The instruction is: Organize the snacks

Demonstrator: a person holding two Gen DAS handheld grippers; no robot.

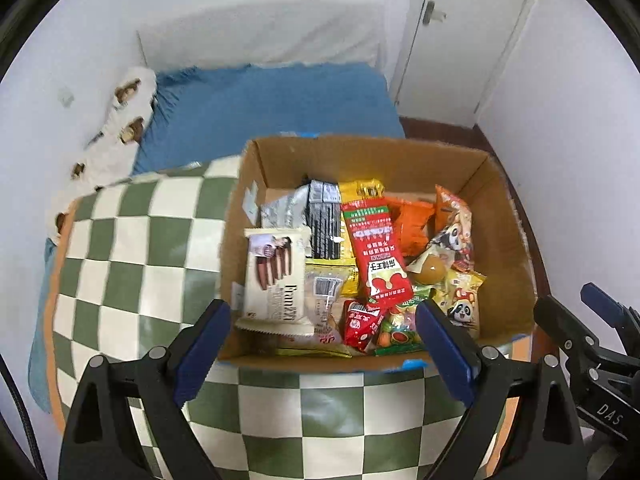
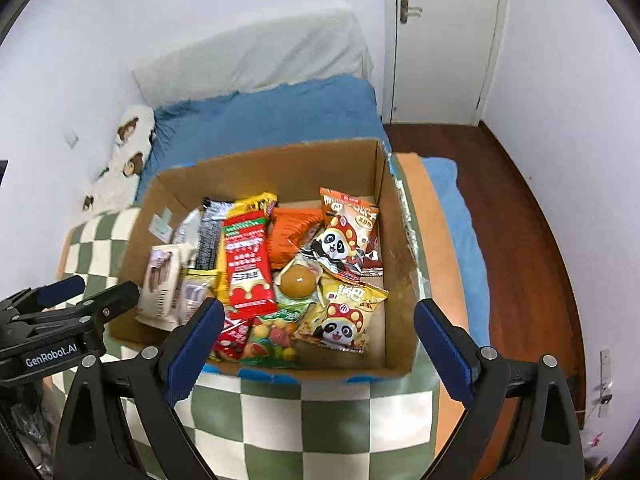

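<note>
A cardboard box [image 1: 506, 240] full of snack packets sits on a green-and-white checked cloth [image 1: 132, 248]. Inside lie a cream Franzzi biscuit pack [image 1: 276, 280], a long red packet [image 1: 374, 252], an orange bag [image 1: 412, 226], a round jelly cup [image 1: 430, 268] and panda-print bags [image 1: 462, 300]. The box [image 2: 394, 248] and red packet [image 2: 248, 264] also show in the right wrist view. My left gripper [image 1: 324, 340] is open and empty, just in front of the box's near wall. My right gripper [image 2: 316, 344] is open and empty, hovering at the box's near right part.
A bed with a blue sheet [image 1: 272, 104] and a white pillow lies behind the box. A white door [image 2: 440, 40] and brown wooden floor [image 2: 512, 216] are to the right. White walls close in on both sides.
</note>
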